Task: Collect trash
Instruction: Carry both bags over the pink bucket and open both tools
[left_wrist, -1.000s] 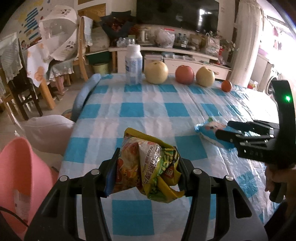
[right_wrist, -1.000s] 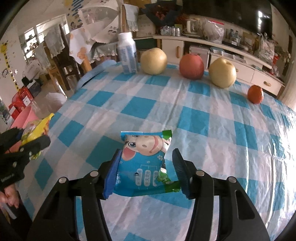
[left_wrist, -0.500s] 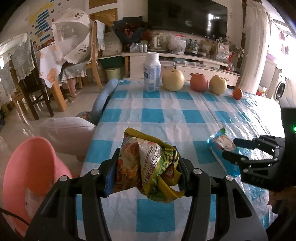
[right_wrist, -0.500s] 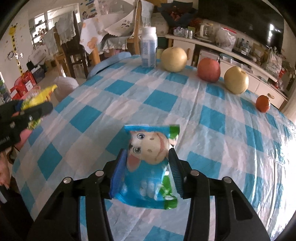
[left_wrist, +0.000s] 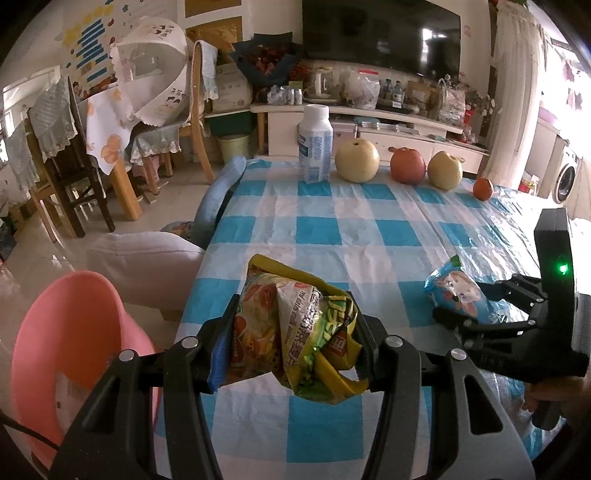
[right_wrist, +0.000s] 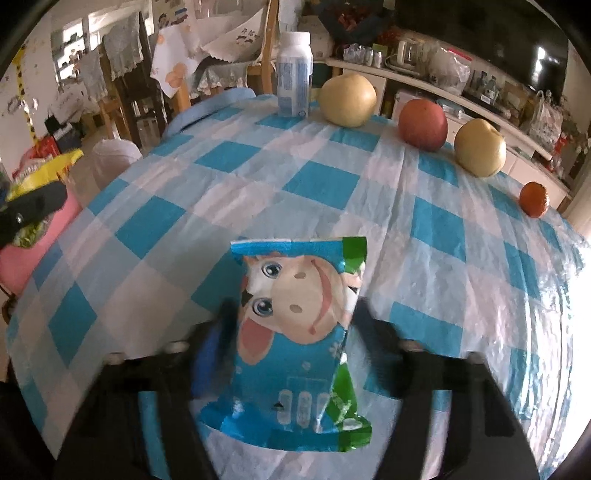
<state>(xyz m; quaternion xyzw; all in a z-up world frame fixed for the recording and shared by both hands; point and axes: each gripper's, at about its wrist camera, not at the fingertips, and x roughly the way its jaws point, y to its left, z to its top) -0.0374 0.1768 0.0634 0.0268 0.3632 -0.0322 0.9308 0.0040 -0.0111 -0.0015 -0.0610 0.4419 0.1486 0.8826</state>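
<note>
Wrappers fill both grippers: left gripper (left_wrist: 295, 334) clamps a yellow wrapper (left_wrist: 295, 328); right gripper (right_wrist: 291, 332) squeezes a blue packet (right_wrist: 295, 343) above the table (right_wrist: 461, 258).

I count two wrappers (left_wrist: 295, 325) (right_wrist: 299, 343), one in each of my grippers; along the far edge one white bottle (left_wrist: 315, 144), two pears (left_wrist: 357, 160) (left_wrist: 444, 170), one red apple (left_wrist: 407, 165), one small orange (left_wrist: 482, 188) (far right), and one pink bin (left_wrist: 66, 332) near left
</note>
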